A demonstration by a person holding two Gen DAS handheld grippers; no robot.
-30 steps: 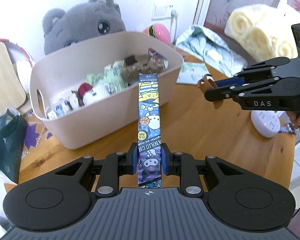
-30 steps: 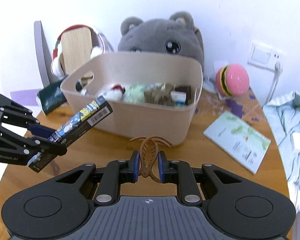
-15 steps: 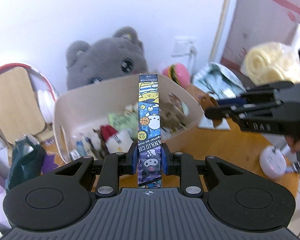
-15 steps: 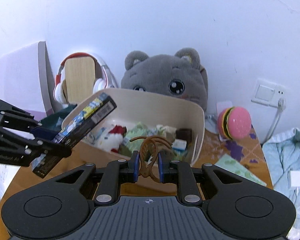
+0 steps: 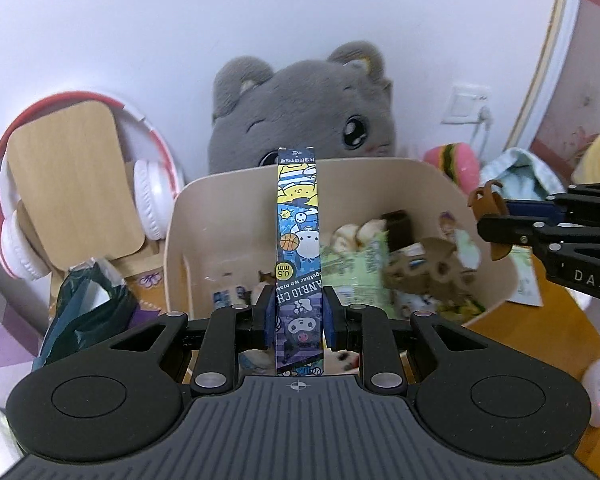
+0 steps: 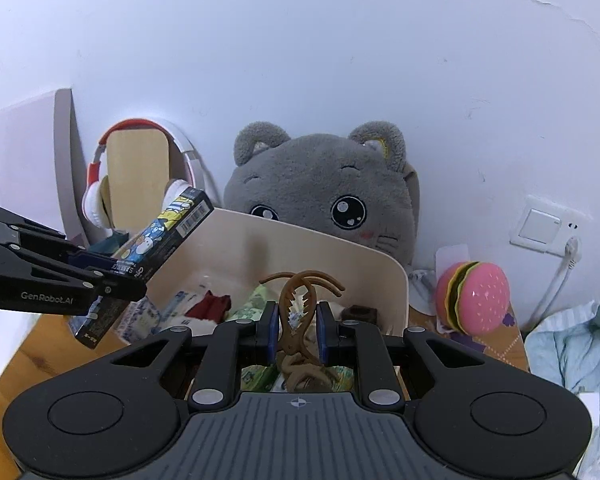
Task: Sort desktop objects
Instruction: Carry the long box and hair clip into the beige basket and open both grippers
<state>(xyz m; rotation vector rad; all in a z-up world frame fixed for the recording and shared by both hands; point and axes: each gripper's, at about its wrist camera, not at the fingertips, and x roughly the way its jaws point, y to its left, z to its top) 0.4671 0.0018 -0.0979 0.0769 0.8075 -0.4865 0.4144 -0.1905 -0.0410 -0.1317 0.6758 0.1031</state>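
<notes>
My left gripper (image 5: pixel 299 322) is shut on a long blue cartoon-printed pen box (image 5: pixel 298 240) and holds it above the open beige storage bin (image 5: pixel 220 208). The same box (image 6: pixel 156 248) shows at the left in the right wrist view, over the bin's left part. My right gripper (image 6: pixel 297 332) is shut on a brown hair claw clip (image 6: pixel 300 304) and holds it over the bin (image 6: pixel 332 248), above the snack packets and small items inside. The right gripper (image 5: pixel 496 224) also shows at the right in the left wrist view, over the bin's right rim.
A grey plush cat (image 6: pixel 324 196) sits behind the bin against the wall. Red-and-white headphones (image 5: pixel 16 216) on a wooden stand are at the left. A burger toy (image 6: pixel 474 296), a wall socket (image 6: pixel 540 226), and light-blue cloth (image 6: pixel 572 348) are at the right.
Both grippers have risen and moved forward from in front of the bin to above its opening, each still holding its object.
</notes>
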